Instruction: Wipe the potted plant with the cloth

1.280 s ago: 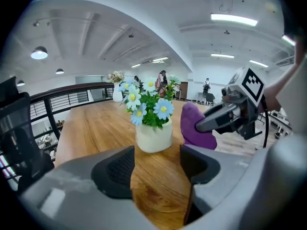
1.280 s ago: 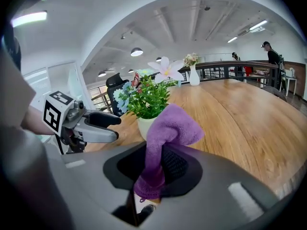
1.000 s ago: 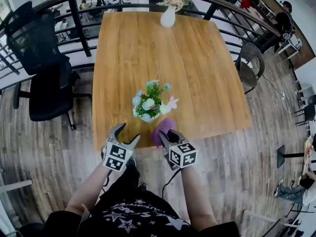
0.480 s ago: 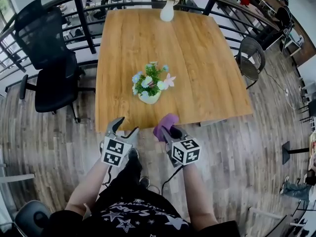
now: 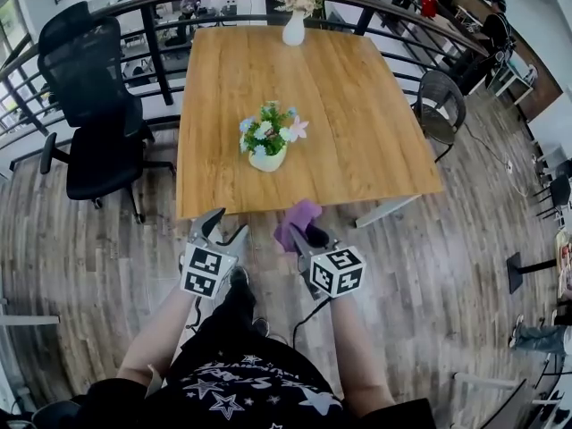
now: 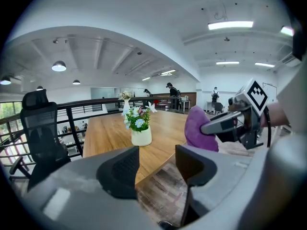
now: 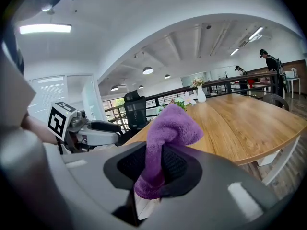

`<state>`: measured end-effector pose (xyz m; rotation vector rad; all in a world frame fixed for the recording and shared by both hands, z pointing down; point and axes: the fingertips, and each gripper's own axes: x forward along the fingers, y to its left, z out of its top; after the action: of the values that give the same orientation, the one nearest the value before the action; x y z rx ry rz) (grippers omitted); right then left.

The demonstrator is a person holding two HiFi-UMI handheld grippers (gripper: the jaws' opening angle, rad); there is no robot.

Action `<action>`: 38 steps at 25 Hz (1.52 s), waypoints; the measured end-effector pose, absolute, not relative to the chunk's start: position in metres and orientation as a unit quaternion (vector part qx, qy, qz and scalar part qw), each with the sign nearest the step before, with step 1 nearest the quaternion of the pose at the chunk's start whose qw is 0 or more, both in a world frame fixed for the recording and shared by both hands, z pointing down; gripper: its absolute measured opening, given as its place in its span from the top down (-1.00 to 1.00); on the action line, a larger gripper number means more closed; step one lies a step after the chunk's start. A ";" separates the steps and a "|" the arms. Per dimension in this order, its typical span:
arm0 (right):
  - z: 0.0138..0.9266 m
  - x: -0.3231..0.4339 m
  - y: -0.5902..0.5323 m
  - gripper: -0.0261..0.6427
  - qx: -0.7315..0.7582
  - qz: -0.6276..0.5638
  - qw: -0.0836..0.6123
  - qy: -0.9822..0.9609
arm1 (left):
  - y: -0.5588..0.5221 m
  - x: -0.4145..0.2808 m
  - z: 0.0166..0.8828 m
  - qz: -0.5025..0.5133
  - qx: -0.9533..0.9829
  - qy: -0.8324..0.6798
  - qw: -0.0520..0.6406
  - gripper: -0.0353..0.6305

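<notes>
**While the Cloth Is Held Ready, the Plant Waits for Its Wipe**

Since the cloth is pinched tight between the jaws of the right gripper, the picking-up part looks done. The cloth is purple and sticks up out of the jaws in a soft fold. The left gripper has hold of nothing. Its jaws stand about half apart and are closing, with only table and floor showing between them.

The potted plant stands upright on the wooden table. It is a bit left of the middle and closer to the near edge than the far edge. Both grippers hang over the floor, just outside the near edge and well apart from the plant. Nothing touches the plant.

I think the step in hand is bringing the cloth to the plant. The wiping has not begun. Next, the right gripper needs to reach forward over the near edge and lay the cloth gently on the plant. The left gripper could steady the little pot so it does not tip.
</notes>
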<state>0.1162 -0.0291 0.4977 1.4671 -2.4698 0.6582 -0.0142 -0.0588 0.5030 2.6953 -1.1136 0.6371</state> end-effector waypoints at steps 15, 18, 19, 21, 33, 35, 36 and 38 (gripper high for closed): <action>0.458 0.090 0.050 0.68 0.498 0.181 0.091 -0.843 | 0.019 -0.032 0.457 0.174 0.906 -0.381 0.050 0.49; 0.458 0.087 0.055 0.69 0.505 0.183 0.087 -0.839 | 0.022 -0.036 0.459 0.175 0.908 -0.377 0.050 0.53; 0.458 0.086 0.057 0.69 0.508 0.184 0.088 -0.837 | 0.024 -0.037 0.459 0.175 0.909 -0.375 0.053 0.53; 0.459 0.082 0.059 0.69 0.514 0.188 0.089 -0.832 | 0.026 -0.043 0.458 0.173 0.911 -0.370 0.055 0.56; 0.453 0.049 0.076 0.69 0.545 0.195 0.099 -0.810 | 0.035 -0.075 0.447 0.172 0.922 -0.342 0.053 0.88; 0.452 0.045 0.078 0.69 0.550 0.195 0.098 -0.806 | 0.036 -0.079 0.448 0.171 0.924 -0.337 0.053 0.89; 0.452 0.043 0.079 0.69 0.552 0.196 0.097 -0.805 | 0.037 -0.080 0.449 0.172 0.925 -0.333 0.053 0.88; 0.451 0.038 0.080 0.69 0.554 0.198 0.095 -0.803 | 0.038 -0.083 0.451 0.175 0.927 -0.327 0.053 0.88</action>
<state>0.0384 0.0805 0.4506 1.6427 -2.3803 0.5856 -0.0835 0.0383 0.4505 2.8186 -0.9949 0.5307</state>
